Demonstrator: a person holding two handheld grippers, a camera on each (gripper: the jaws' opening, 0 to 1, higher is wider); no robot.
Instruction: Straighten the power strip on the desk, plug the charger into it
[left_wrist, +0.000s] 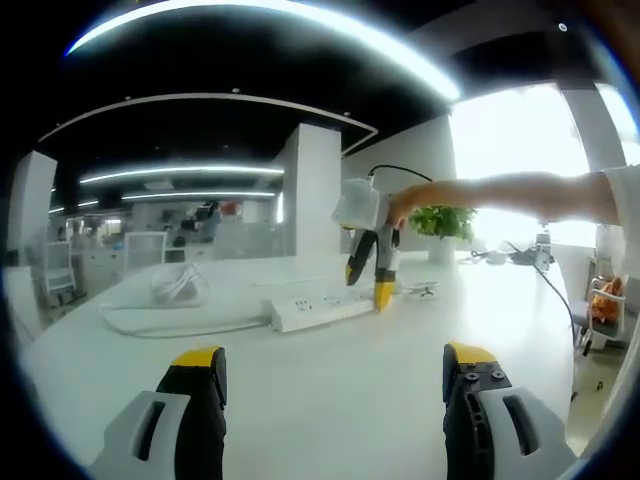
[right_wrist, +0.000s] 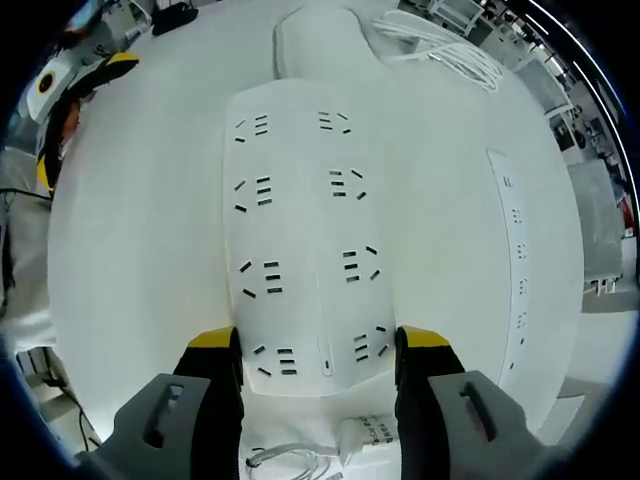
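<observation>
While left gripper (left_wrist: 333, 385) hovers open, we see right gripper (right_wrist: 318, 360) straddling power strip (right_wrist: 305, 230) near end; grip unclear.

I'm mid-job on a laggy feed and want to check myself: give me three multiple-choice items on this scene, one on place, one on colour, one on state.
1. Where is the right gripper?
A. on the power strip's end
B. over the cable coil
C. beside the plant

2. What colour are the fingertips?
A. red
B. yellow
C. blue

3. How is the left gripper?
A. shut on the charger
B. shut on a cable
C. open, empty

A: its fingers straddle the power strip.
B: yellow tips show in both views.
C: bare desk shows between its fingers.
</observation>
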